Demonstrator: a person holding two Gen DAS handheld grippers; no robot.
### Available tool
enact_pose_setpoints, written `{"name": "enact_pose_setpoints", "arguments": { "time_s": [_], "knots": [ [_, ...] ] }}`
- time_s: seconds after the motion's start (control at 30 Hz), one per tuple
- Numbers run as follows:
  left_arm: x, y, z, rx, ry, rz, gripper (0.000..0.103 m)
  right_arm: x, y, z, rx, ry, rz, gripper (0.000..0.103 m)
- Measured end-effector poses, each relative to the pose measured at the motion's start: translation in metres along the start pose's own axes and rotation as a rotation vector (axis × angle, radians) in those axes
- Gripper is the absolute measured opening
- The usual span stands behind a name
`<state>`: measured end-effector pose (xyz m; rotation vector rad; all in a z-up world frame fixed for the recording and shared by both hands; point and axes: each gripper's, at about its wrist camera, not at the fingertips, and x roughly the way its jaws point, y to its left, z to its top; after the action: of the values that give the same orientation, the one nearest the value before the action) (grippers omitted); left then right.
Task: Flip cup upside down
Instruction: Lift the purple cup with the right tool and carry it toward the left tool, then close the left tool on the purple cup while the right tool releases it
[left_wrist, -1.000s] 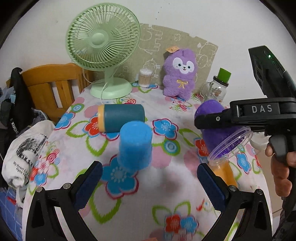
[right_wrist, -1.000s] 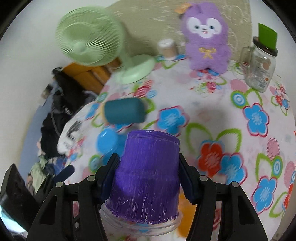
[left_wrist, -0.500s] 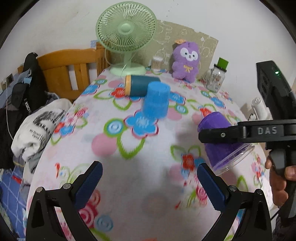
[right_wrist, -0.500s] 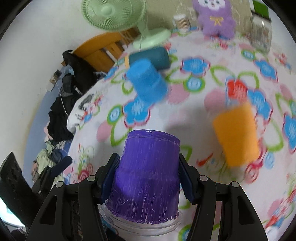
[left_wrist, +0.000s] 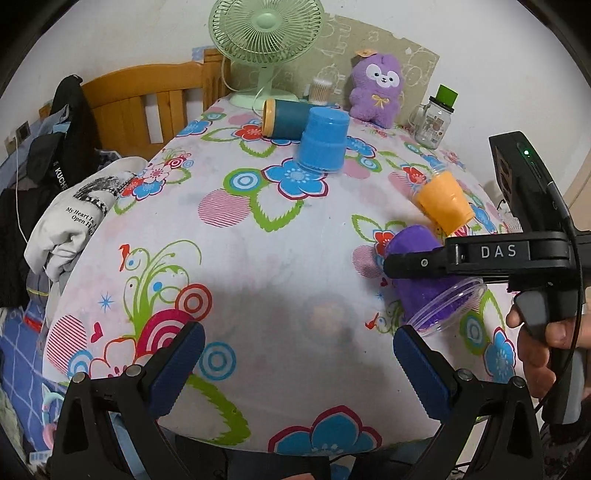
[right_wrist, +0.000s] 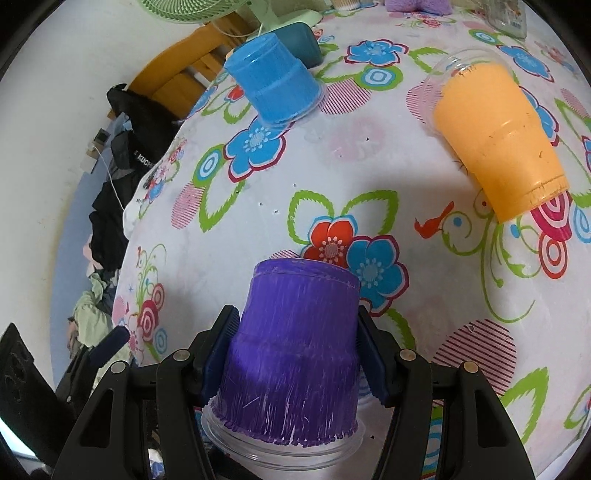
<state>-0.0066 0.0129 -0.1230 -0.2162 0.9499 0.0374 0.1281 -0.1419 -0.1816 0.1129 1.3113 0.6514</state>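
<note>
My right gripper (right_wrist: 297, 354) is shut on a purple cup (right_wrist: 295, 354), its closed base pointing away from me and its clear rim toward me. In the left wrist view the purple cup (left_wrist: 417, 251) hangs tilted above the table's right side, under the right gripper (left_wrist: 402, 264). A blue cup (left_wrist: 324, 139) stands upside down at mid table, also in the right wrist view (right_wrist: 275, 85). An orange cup (left_wrist: 445, 203) rests rim-down, tilted, also in the right wrist view (right_wrist: 498, 140). My left gripper (left_wrist: 295, 363) is open and empty over the near table edge.
A teal cylinder with an orange end (left_wrist: 286, 120) lies on its side behind the blue cup. A green fan (left_wrist: 264, 33), purple plush (left_wrist: 376, 90) and glass jar (left_wrist: 434, 120) stand at the back. A wooden bed frame (left_wrist: 147, 99) and clothes (left_wrist: 74, 206) are left of the floral table (left_wrist: 258, 251).
Both grippers have pulled back toward the near edge of the table, the right one still holding the purple cup. The orange cup, earlier behind the purple cup, now shows in full.
</note>
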Motion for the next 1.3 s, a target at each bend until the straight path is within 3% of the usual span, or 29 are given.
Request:
{"name": "enact_pose_setpoints", "arguments": {
  "time_s": [0.1,0.17,0.23,0.33,0.53,0.73,1.0,1.3],
  "knots": [
    [-0.002,-0.001,0.001,0.002,-0.009,-0.004,0.103,0.0,0.002,0.0,-0.008,0.009,-0.014,0.069],
    [-0.003,-0.001,0.003,0.003,-0.013,-0.007,0.103,-0.002,0.005,-0.001,-0.021,0.006,-0.042,0.08],
    [-0.005,-0.002,0.005,0.005,-0.017,-0.011,0.103,-0.005,0.009,-0.002,-0.042,-0.003,-0.09,0.084],
    [-0.008,-0.005,0.009,0.011,-0.027,-0.016,0.103,-0.012,0.014,-0.003,-0.064,-0.02,-0.102,0.085],
    [-0.018,-0.014,0.028,0.028,-0.067,-0.035,0.103,-0.061,0.014,-0.003,-0.064,-0.147,-0.081,0.087],
    [-0.016,-0.036,0.052,0.058,-0.096,-0.072,0.103,-0.105,0.001,-0.012,-0.068,-0.244,-0.161,0.092],
    [0.015,-0.074,0.069,0.1,-0.023,-0.111,0.103,-0.115,-0.051,-0.03,0.041,-0.249,-0.17,0.093],
    [0.048,-0.093,0.063,0.111,0.073,-0.123,0.103,-0.106,-0.074,-0.04,0.081,-0.23,-0.155,0.093]
  ]
}}
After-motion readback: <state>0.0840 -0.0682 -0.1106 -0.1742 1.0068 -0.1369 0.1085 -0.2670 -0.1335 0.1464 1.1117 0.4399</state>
